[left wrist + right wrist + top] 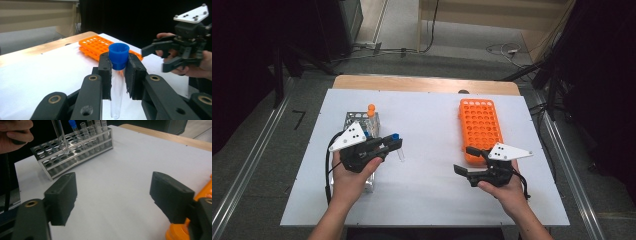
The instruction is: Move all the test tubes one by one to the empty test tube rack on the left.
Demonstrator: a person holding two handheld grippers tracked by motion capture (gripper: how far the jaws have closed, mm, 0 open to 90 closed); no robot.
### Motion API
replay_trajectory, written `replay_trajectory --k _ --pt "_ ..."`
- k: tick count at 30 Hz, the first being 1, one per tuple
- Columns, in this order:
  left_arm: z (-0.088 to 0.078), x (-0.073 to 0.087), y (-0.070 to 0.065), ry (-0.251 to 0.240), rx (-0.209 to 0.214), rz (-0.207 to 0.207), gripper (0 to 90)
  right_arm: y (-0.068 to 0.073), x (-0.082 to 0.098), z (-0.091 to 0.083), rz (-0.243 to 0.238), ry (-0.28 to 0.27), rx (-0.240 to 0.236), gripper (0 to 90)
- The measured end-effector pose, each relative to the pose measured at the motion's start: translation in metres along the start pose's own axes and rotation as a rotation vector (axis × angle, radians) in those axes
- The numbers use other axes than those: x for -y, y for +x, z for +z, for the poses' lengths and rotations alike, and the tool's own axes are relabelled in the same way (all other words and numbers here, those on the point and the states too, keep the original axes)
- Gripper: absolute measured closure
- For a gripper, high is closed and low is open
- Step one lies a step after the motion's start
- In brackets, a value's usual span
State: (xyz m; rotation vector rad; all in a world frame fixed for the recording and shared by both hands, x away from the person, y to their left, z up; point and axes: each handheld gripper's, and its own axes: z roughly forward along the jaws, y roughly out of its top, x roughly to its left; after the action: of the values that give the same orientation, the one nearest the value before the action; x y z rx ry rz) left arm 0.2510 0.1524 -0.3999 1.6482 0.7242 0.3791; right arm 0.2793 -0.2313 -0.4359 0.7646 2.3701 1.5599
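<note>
My left gripper (393, 143) is shut on a clear test tube with a blue cap (118, 55), pads pressing just under the cap, the tube hanging down above the white table; the same tube (399, 150) is seen from above, right of the metal rack (354, 120). My right gripper (467, 160) is open, nothing between its jaws, just left of the near end of the orange tube rack (480, 125). In the right gripper view the jaws (113, 195) stand wide over bare table, with the held tube's clear body (60, 135) at top left.
The metal rack (75, 152) holds several tubes, one blue-capped (72, 123); an orange-capped one (371, 109) stands at its far end. The orange rack (100, 46) lies on the white board (427, 195). Floor and cables lie beyond the far edge.
</note>
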Motion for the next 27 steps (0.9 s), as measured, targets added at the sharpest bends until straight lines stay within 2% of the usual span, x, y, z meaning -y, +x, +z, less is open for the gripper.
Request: replay_trajectory --k 2,5,10,16,27 --pt "-0.004 0.000 0.003 -0.005 -0.011 -0.004 76.7 -0.002 0.001 -0.005 0.014 0.004 0.020 8.8" --pt "-0.009 0.000 0.007 -0.011 -0.028 -0.008 76.7 -0.007 0.004 -0.015 0.019 -0.001 0.019 0.4" --pt "-0.016 0.000 0.014 -0.015 -0.059 -0.008 76.7 -0.015 0.010 -0.030 0.031 -0.013 0.020 0.0" --pt "-0.023 0.002 0.022 -0.019 -0.096 -0.017 76.7 -0.024 0.021 -0.043 0.045 0.002 0.050 0.0" --pt "-0.039 0.010 0.040 -0.022 -0.174 -0.034 76.7 -0.039 0.038 -0.070 0.098 -0.005 0.082 0.0"
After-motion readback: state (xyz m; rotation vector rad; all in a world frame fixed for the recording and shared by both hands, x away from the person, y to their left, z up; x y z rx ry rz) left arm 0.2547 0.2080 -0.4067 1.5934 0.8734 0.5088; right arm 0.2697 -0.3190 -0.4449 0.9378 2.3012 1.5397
